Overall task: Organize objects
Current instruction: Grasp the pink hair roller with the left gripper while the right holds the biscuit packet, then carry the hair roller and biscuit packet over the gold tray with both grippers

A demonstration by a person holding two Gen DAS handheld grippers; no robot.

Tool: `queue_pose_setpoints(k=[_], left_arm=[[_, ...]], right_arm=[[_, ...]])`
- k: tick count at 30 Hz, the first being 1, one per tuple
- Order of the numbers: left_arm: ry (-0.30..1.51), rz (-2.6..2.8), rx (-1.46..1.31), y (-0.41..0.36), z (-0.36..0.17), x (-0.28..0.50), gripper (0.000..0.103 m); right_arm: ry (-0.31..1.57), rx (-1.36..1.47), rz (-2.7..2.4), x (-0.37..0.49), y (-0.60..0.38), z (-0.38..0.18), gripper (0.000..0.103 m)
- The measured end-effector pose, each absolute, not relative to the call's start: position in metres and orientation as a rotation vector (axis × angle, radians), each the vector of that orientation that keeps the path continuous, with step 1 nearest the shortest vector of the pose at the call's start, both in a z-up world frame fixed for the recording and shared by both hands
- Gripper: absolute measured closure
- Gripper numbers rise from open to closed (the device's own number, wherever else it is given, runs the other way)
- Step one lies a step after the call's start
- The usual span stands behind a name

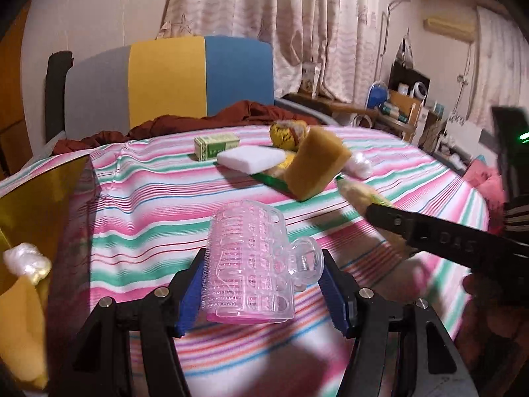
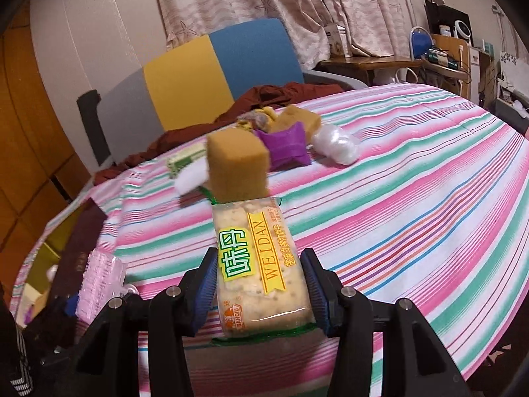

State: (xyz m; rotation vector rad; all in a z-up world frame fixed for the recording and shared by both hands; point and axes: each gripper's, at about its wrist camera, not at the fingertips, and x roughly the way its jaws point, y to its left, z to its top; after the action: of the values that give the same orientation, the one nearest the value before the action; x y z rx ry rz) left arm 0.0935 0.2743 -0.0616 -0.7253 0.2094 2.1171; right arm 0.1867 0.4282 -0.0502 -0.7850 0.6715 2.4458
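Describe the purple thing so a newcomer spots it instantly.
On the striped bedspread, look at the far pile of items near the blue-and-yellow headboard. The purple packet lies between a tan sponge and a white plastic wad; nothing else there is purple.

Striped bedspread (image 2: 413, 178) lies bare rightward; sponge (image 2: 238, 168) and clutter block centre.
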Motion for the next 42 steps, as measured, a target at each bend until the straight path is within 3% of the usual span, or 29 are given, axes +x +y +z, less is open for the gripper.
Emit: queue_pose_setpoints(k=[16, 25, 38, 40, 42], left_arm=[[-0.078, 2.26, -0.777, 0.167, -0.009, 0.058, 0.039], [-0.277, 2.418, -0.889, 0.095, -0.012, -0.001, 0.039], [-0.337, 2.477, -1.153, 0.06, -0.045, -0.061, 0.039], [-0.322, 2.492, -1.156, 0.059, -0.046, -0.059, 0.036], [-0.336, 2.487, -1.135, 0.056, -0.043, -0.057, 0.017]], right_arm=[[0.697, -0.812, 2.66, 0.148, 0.354, -0.017, 0.053], [0.639, -0.848, 2.831, 0.117, 0.296, 0.006, 0.053], [0.548, -0.944, 2.942, 0.088, 0.241, 0.014, 0.053], [0.532, -0.967, 2.941, 0.083, 0.238, 0.013, 0.053], [0.518, -0.987, 2.945, 0.08, 0.234, 0.012, 0.053]])
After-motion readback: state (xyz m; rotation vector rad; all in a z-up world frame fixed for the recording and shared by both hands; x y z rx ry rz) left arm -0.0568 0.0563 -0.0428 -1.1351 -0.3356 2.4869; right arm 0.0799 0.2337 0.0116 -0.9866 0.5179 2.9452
